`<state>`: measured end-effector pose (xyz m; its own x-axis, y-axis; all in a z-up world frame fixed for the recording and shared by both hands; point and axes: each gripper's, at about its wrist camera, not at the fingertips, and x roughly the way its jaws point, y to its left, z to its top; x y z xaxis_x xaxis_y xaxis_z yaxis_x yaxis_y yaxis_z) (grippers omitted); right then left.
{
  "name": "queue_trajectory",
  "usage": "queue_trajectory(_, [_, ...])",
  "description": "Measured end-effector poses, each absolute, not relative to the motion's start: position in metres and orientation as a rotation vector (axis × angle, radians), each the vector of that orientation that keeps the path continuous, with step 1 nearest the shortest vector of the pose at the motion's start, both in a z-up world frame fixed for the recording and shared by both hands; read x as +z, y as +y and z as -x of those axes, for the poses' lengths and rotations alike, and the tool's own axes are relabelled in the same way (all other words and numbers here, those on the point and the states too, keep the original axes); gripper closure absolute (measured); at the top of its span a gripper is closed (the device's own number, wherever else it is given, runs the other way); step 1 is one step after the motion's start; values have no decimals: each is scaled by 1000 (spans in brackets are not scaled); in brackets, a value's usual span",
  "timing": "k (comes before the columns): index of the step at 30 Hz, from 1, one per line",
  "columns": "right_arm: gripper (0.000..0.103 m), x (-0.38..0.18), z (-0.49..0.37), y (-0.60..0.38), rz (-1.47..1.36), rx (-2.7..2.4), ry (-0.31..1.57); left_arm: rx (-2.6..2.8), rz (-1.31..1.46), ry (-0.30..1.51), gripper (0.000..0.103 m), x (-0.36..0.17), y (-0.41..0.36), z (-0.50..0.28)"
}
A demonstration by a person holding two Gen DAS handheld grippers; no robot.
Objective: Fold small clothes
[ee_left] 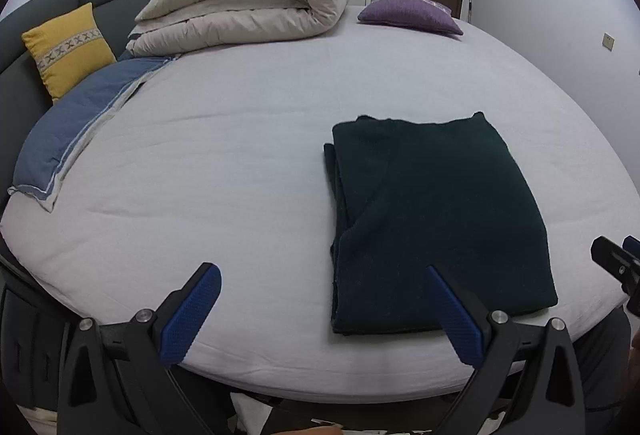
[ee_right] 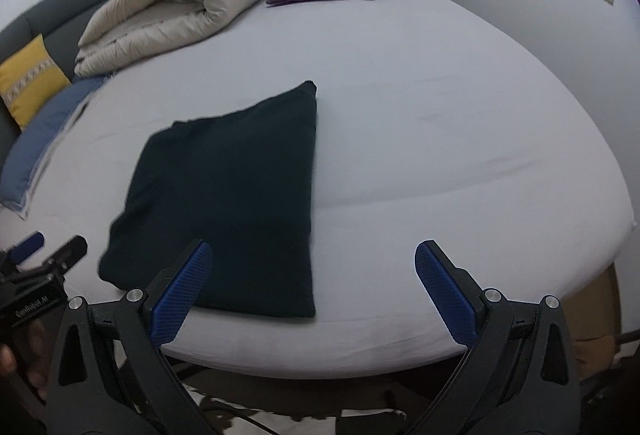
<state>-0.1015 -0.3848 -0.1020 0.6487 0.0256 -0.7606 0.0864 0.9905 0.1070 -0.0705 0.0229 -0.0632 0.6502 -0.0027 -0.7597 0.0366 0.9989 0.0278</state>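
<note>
Here, the folded dark garment (ee_left: 436, 223) lies flat on the bed (ee_left: 240, 163), with left gripper (ee_left: 324, 271) and right gripper (ee_right: 314, 247) both spread wide and empty.

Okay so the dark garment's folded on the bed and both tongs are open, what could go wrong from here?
1. The garment lies near the bed's front edge; a nudge from either tongs might drag it off.
2. Its left side shows loose stacked layers; a grab there by the left tongs may catch only the top layer and undo the fold.
3. The right tongs hang right over its near corner, so dropping could rumple it.
</note>
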Motion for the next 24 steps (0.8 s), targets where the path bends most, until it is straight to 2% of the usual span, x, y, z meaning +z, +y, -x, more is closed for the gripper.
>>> queue_trajectory(24, [0, -102, 103, -384, -115, -9, 878, -38, -30, 888, 0, -76, 25, 67])
